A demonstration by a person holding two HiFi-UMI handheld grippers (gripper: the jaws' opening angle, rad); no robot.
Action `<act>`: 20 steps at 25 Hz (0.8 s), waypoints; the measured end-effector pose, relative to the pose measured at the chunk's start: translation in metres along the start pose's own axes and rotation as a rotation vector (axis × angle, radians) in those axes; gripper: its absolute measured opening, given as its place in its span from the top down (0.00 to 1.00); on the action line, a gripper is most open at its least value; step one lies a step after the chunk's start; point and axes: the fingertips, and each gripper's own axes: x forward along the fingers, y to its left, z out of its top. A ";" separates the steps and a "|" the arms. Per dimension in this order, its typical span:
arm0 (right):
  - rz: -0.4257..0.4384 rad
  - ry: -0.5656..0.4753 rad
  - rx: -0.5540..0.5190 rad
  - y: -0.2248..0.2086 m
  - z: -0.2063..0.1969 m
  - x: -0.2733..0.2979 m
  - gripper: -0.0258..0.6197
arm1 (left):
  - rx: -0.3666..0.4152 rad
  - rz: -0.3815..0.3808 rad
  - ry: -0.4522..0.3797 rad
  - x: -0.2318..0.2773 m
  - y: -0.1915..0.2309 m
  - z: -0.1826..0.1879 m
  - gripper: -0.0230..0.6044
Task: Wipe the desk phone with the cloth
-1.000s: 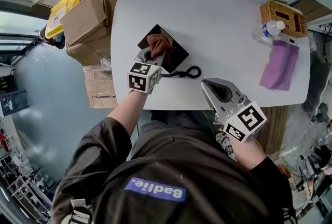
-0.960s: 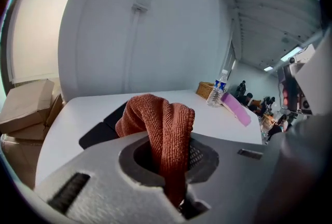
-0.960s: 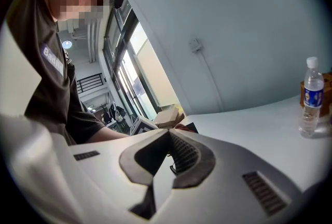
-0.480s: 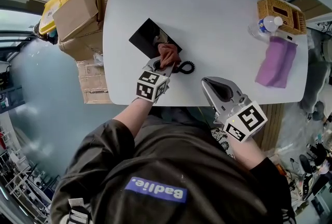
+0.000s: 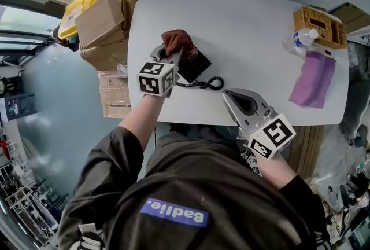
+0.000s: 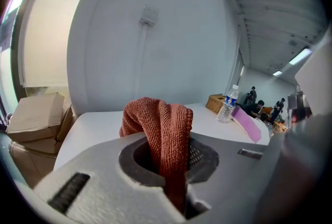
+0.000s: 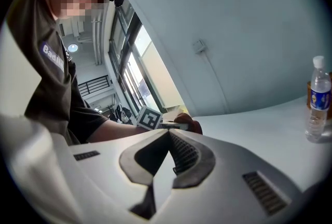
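The left gripper (image 5: 172, 55) has its jaws clamped tight on a rust-red terry cloth (image 5: 176, 40). In the left gripper view the cloth's (image 6: 167, 137) length runs along the jaws, rising out from between them and folding over at the top, so that its free end droops to the left. From the head view that bunched end points away from the person and lies over the far-left part of a flat black desk phone (image 5: 196, 61).

The phone sits on the left half of a white round-cornered table (image 5: 260, 29). It is turned cornerwise to the table's edges, with one corner towards the person. Gripper and cloth cover too much of it to tell its long axis. A black coiled cord (image 5: 206, 82) trails from its near corner to the right.

The right gripper (image 5: 230, 93) hangs over the table's near edge, just right of the cord. Its jaws are pressed together on nothing.

At the far right a woven basket (image 5: 318, 20), a clear plastic water bottle (image 5: 300, 36) and a purple cloth (image 5: 315, 78) lie close together.
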 end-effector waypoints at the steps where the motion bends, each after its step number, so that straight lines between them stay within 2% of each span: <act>1: -0.002 0.001 0.003 -0.001 -0.001 -0.001 0.92 | -0.007 0.013 -0.002 0.003 0.006 0.004 0.90; 6: -0.016 0.012 0.023 -0.009 -0.007 -0.003 0.92 | -0.038 0.009 0.028 0.022 0.003 -0.002 0.90; 16: -0.062 0.017 0.050 -0.018 -0.023 -0.021 0.92 | -0.077 -0.138 0.160 0.041 -0.078 -0.077 0.90; 20: -0.071 0.026 0.044 -0.014 -0.029 -0.027 0.92 | -0.069 -0.171 0.162 0.039 -0.098 -0.086 0.90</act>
